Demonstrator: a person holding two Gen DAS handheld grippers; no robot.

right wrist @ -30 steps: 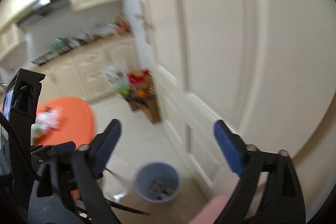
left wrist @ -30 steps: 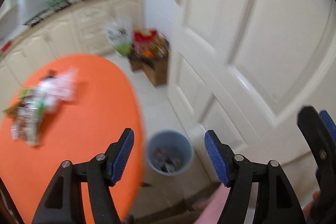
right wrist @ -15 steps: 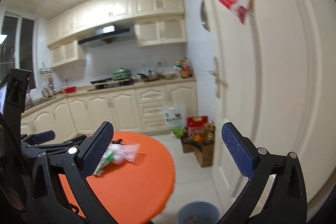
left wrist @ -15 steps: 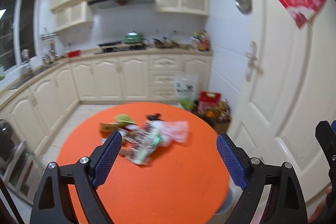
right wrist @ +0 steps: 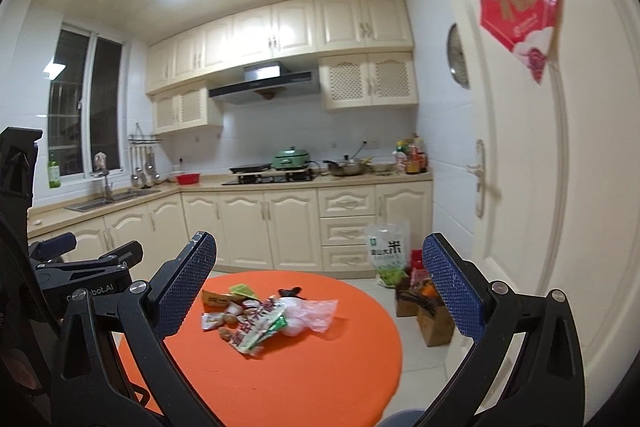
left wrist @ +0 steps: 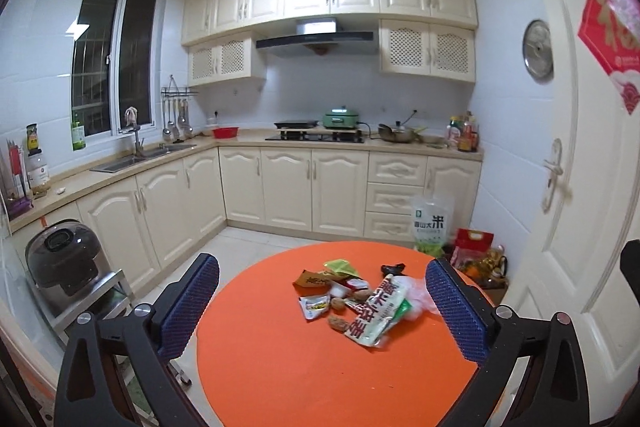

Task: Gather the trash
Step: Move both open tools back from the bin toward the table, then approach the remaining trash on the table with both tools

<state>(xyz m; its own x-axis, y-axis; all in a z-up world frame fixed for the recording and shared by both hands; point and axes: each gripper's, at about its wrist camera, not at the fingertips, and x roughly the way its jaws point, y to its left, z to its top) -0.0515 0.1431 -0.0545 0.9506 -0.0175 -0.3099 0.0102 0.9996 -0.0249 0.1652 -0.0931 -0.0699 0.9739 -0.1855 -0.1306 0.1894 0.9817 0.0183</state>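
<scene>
Trash (left wrist: 360,301) heaped on orange table (left wrist: 304,367), rice bag (left wrist: 430,227) behind.

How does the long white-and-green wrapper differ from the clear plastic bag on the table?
The long white-and-green wrapper is opaque, printed with red characters and lies flat; the clear plastic bag is see-through, unprinted and crumpled. The wrapper sits toward the table's middle, the bag nearer the door side. Both lie in one pile on the orange table, touching.
</scene>
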